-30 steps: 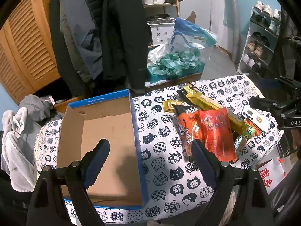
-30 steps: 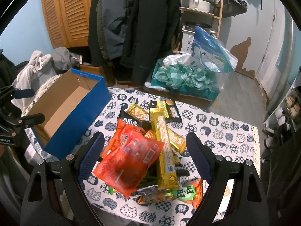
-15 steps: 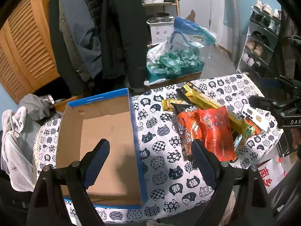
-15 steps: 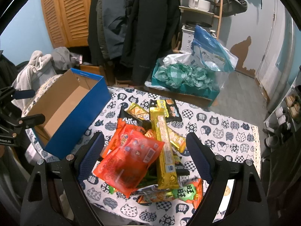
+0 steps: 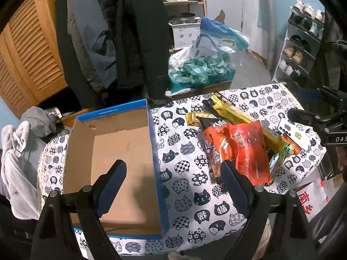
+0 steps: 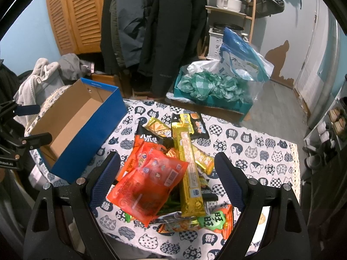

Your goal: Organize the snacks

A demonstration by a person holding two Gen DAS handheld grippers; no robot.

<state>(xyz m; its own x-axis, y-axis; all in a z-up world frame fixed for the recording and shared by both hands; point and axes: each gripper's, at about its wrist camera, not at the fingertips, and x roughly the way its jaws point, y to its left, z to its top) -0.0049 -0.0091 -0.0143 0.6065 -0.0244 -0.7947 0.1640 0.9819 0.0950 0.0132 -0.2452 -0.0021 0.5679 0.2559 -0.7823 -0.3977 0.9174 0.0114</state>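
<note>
An empty blue cardboard box lies open on the left of the cat-print tablecloth. To its right is a heap of snack packets: a red-orange bag on top, a long yellow pack, a black and orange bag and a green-labelled packet. My left gripper hovers open over the box's right wall, holding nothing. My right gripper hangs open above the snack heap, its fingers either side of the red-orange bag, apart from it.
Dark coats hang behind the table. A teal box of green plastic bags sits on the floor beyond the far edge. Grey clothes pile at the left. A shoe rack stands at the right. Louvred wooden doors are at back left.
The left wrist view has shifted slightly, with the box and snacks sliding a little downward in the frame. The right gripper has stayed still, and both grippers remain open.
</note>
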